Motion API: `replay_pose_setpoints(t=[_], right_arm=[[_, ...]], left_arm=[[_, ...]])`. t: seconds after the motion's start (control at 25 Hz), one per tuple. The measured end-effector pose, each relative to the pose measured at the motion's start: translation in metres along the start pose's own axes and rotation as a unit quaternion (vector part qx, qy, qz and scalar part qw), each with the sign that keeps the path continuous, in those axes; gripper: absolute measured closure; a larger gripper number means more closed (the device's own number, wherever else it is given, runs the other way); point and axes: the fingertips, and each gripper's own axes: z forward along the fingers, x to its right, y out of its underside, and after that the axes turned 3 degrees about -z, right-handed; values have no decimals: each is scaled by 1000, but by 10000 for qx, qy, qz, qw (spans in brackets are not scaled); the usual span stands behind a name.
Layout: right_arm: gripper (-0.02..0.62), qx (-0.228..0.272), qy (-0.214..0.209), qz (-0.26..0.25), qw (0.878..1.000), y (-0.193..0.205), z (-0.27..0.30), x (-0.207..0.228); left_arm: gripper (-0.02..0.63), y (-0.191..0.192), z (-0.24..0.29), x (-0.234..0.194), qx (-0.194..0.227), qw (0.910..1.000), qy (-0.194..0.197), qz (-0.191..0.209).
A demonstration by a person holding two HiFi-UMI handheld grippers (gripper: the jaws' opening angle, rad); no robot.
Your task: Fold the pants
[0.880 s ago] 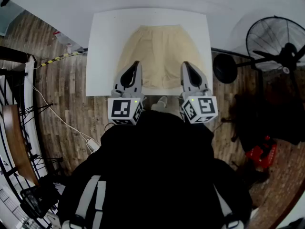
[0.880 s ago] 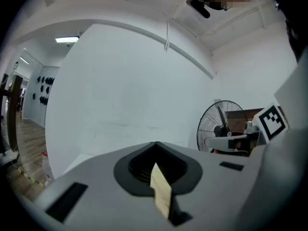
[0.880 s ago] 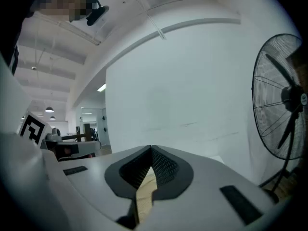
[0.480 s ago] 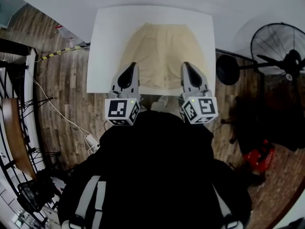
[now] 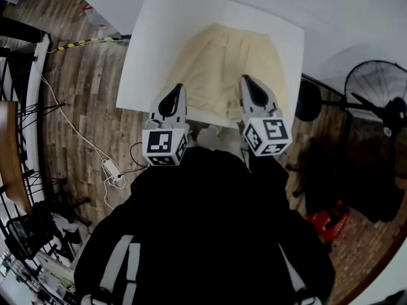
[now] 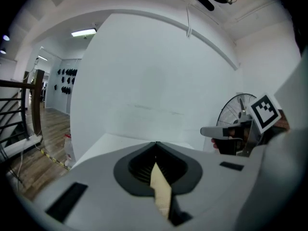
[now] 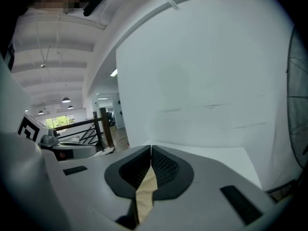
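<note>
On the wooden floor at the far left, a white power strip (image 5: 111, 168) lies at the end of its cable, well apart from the white table (image 5: 149, 49) that fills the upper middle of the head view. Over the table's near edge, the left gripper (image 5: 176, 91) points away from the person and a little downward. Its own view shows the two jaws pressed together with a narrow strip of beige cloth pinched between them. That cloth belongs to the beige pants (image 5: 222, 65), which lie spread flat on the table top, narrower at the far end and wider toward the person. Whether they are short pants or long ones already doubled over cannot be told from these views. The right gripper (image 5: 247, 81) sits at the opposite near corner of the garment, level with the left one, and its view likewise shows the jaws closed tight on a sliver of the same fabric. Further right, off the table, a standing fan (image 5: 381, 107) is on the floor. As a judgement, the work is at its start: both near corners are secured, but no fresh fold shows yet. The near edge has yet to be carried over toward the far end, laid down squarely and let go.
</note>
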Motion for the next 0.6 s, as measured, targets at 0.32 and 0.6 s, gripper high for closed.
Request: replay_pose_setpoints(t=[0.32, 0.6], right_arm=[[589, -679, -913, -375, 9928, 15, 84, -31], [565, -1275, -1394, -662, 9798, 42, 150, -46]], left_arm=[[601, 37, 10, -52, -464, 9962, -708, -221], [601, 66, 17, -85, -734, 9905, -1062, -476]])
